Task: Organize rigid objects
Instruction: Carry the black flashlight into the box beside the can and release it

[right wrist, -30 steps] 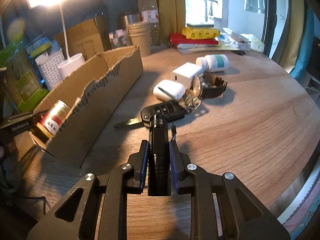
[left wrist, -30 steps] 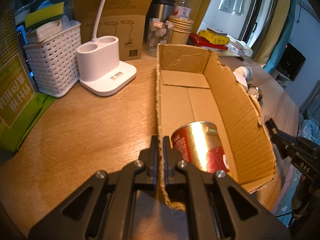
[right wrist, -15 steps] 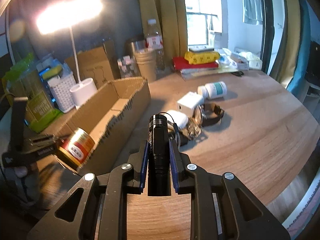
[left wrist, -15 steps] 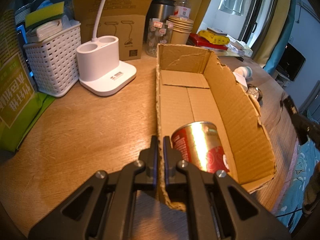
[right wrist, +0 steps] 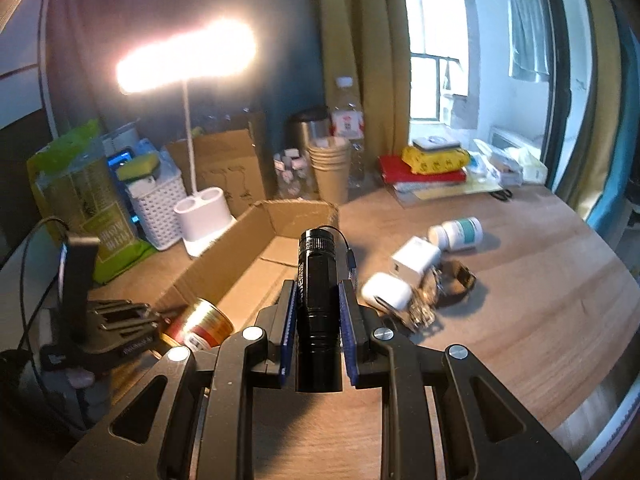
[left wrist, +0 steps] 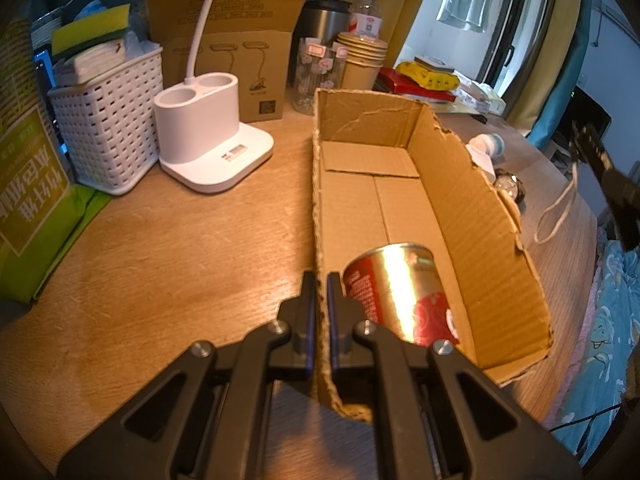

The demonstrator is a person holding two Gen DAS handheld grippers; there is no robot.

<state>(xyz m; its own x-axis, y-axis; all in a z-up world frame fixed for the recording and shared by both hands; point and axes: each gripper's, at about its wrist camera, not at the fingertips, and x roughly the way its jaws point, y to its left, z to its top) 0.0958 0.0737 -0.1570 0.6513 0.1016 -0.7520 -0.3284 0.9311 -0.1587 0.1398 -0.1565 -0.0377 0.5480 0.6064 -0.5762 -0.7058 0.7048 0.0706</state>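
Note:
My left gripper is shut on the near left wall of the open cardboard box and holds it on the table. A red and gold can lies inside the box at its near end. My right gripper is shut on a black flashlight and holds it in the air, above the box's right wall. The flashlight's cord loop hangs in the left wrist view. The can also shows in the right wrist view.
On the table right of the box lie a white earbud case, a white charger, a pill bottle, a watch and keys. A white lamp base, a white basket and a green bag stand left.
My right gripper has lifted the flashlight off the table and carried it up and left, over the box. The left gripper and the box have not moved.

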